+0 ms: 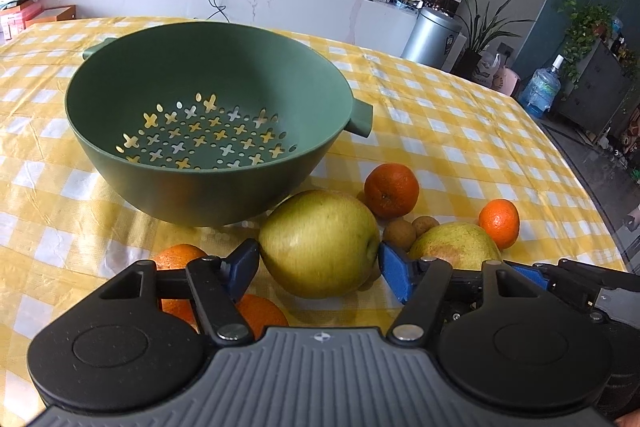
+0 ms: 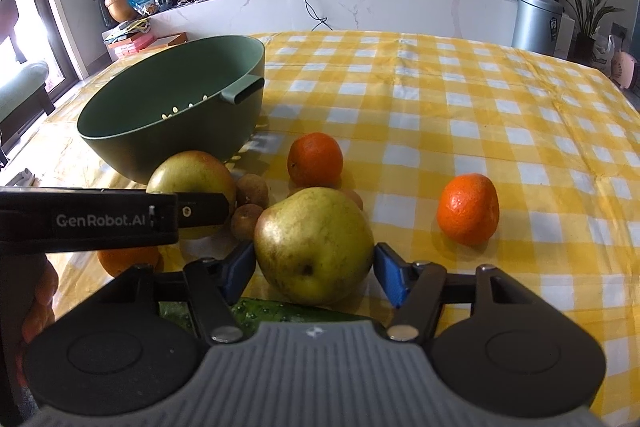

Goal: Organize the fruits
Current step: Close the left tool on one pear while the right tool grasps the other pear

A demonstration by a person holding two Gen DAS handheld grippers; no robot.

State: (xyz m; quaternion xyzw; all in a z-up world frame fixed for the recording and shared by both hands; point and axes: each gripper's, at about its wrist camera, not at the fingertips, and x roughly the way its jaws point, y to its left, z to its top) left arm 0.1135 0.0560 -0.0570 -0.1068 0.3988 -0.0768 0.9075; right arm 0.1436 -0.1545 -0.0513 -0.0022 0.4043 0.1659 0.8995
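Now, line by line:
Left gripper (image 1: 319,269): its blue pads sit either side of the left apple (image 1: 319,242); the left pad touches the skin, while at the right pad I cannot tell whether it touches, so a firm grip cannot be told.
Right gripper (image 2: 314,267): blue pads flank the right apple (image 2: 314,243), both at the skin or just beside it; squeeze not clear.
Colander (image 1: 208,75): green, holed bottom, nothing in it, standing just behind the left apple on the yellow checked tablecloth (image 2: 480,99).
Mandarins: one (image 2: 315,159) behind the right apple, another (image 2: 468,209) apart to its right, more orange fruit (image 1: 182,257) under the left gripper's left finger.
Small brown fruits (image 2: 252,191): clustered between the two apples, touching or nearly so.
Cucumber (image 2: 280,311): dark green, lying just under the right gripper, near its body.
Crowding: the left gripper's arm crosses the right camera's view at left, close beside the right gripper.
Open room: bare cloth stretches wide to the right and far side.
Table edge: curves off at the right in the left camera's view, well apart from the fruit.
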